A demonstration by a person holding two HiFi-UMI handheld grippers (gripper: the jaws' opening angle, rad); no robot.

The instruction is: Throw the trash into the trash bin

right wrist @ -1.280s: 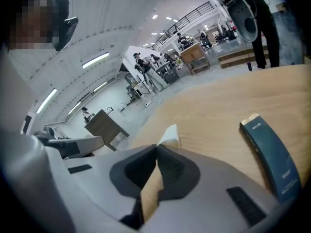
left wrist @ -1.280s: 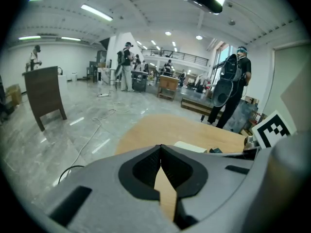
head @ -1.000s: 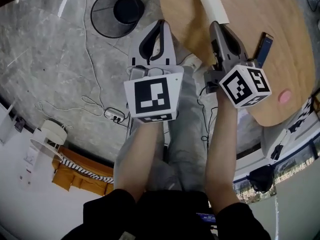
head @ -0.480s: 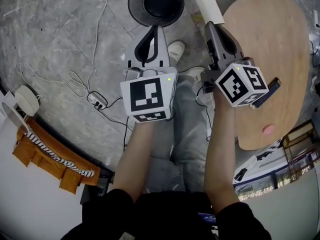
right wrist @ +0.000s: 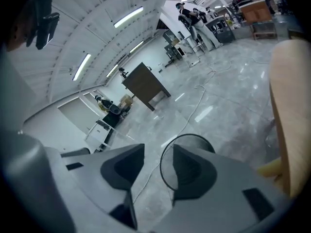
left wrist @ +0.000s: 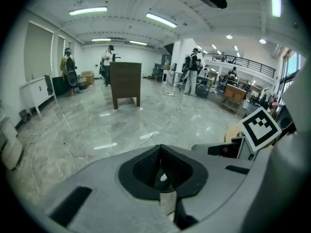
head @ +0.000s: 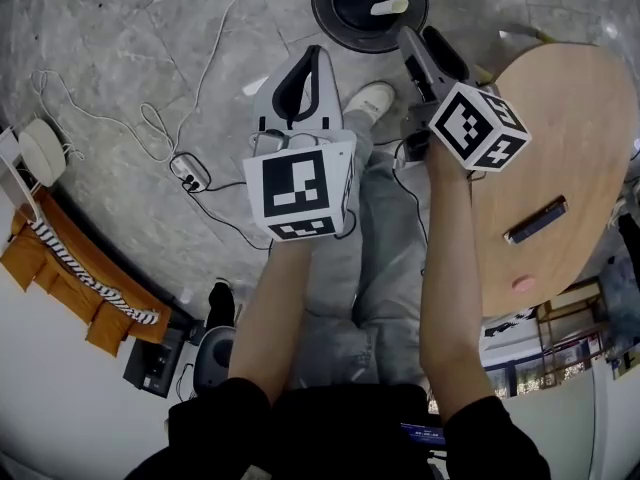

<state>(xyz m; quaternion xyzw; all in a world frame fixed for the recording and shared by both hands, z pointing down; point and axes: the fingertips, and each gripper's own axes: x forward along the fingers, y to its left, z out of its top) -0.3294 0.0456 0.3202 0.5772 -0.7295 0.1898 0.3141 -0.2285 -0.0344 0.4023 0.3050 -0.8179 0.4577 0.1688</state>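
Roll (head: 389,7) now in bin (head: 324,14) (right gripper (head: 418,35), jaws apart).

Trash bin (head: 322,8) clipped by the head view's top edge, largely behind the right gripper's (right wrist: 159,152) jaw in its own view (a mesh sliver shows), table (head: 560,148) cut off at right, slim dark item (head: 536,220) there too small to identify.

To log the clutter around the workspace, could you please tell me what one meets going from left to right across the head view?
white round device → power strip → left tongs → right tongs → dark slim object on the table. The trash bin overlaps both tongs, so it is left out.
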